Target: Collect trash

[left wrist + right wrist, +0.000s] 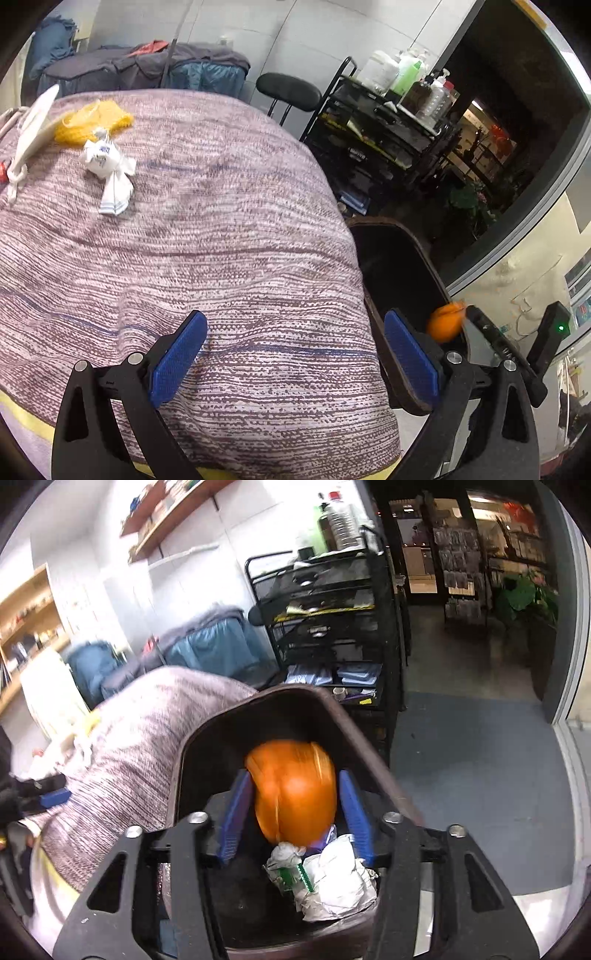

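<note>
An orange, rounded piece of trash (295,794), blurred, sits between the blue pads of my right gripper (293,777) over the dark brown bin (207,727). A gap shows between it and the right pad, so the jaws stand open around it. Crumpled white paper (332,882) lies in the bin below. In the left wrist view the same orange piece (445,325) hangs over the bin (399,258). My left gripper (295,332) is open and empty above the table's striped cloth (221,240). A crumpled white tissue (105,162) and a yellow net (92,122) lie far left on the cloth.
A white flat object (33,125) lies at the cloth's left edge. A black wire cart (376,122) with bottles stands behind the bin, with a black stool (288,90) beside it. Blue-grey floor (480,775) lies right of the bin.
</note>
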Action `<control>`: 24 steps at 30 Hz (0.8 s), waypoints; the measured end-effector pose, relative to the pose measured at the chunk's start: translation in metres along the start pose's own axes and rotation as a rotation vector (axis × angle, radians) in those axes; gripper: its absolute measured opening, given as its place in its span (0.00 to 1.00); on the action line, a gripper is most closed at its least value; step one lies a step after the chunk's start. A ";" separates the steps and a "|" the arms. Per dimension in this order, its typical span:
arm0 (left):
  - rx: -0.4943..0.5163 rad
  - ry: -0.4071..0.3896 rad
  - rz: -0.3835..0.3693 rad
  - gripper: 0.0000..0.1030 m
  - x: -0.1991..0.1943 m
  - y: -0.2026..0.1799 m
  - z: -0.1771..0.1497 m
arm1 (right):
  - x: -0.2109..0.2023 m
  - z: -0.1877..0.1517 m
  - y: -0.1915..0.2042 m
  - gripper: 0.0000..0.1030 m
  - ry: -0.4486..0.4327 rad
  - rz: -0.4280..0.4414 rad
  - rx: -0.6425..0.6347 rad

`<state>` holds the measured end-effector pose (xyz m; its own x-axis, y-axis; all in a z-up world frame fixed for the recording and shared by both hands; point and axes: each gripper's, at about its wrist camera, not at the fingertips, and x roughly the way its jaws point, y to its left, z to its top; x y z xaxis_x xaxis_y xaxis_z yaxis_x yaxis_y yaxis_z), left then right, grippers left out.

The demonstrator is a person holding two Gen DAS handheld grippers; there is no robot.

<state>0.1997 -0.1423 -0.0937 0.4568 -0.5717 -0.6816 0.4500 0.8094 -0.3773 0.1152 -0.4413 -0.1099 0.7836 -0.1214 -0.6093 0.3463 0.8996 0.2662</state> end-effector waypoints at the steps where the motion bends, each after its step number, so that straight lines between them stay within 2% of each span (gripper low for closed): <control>1: 0.013 -0.023 0.001 0.92 -0.006 -0.002 -0.001 | -0.002 0.003 0.007 0.70 -0.002 -0.017 0.001; 5: 0.082 -0.110 0.044 0.93 -0.038 -0.010 -0.007 | -0.019 0.002 0.022 0.72 -0.024 0.008 -0.035; 9: 0.117 -0.172 0.128 0.94 -0.072 -0.005 -0.014 | -0.057 -0.013 0.025 0.77 -0.055 0.044 -0.098; 13: 0.119 -0.199 0.194 0.94 -0.100 0.011 -0.019 | -0.067 -0.020 0.062 0.79 -0.032 0.131 -0.170; 16: 0.109 -0.191 0.246 0.94 -0.118 0.033 -0.025 | -0.066 -0.026 0.095 0.89 0.013 0.248 -0.193; 18: 0.093 -0.186 0.293 0.94 -0.130 0.051 -0.028 | -0.061 -0.029 0.117 0.89 0.048 0.346 -0.192; 24: 0.089 -0.187 0.470 0.94 -0.152 0.107 -0.018 | -0.033 -0.025 0.178 0.89 0.179 0.535 -0.183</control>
<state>0.1648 0.0335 -0.0417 0.7514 -0.1694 -0.6378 0.2224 0.9749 0.0031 0.1384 -0.2667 -0.0612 0.7200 0.4276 -0.5466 -0.1803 0.8759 0.4476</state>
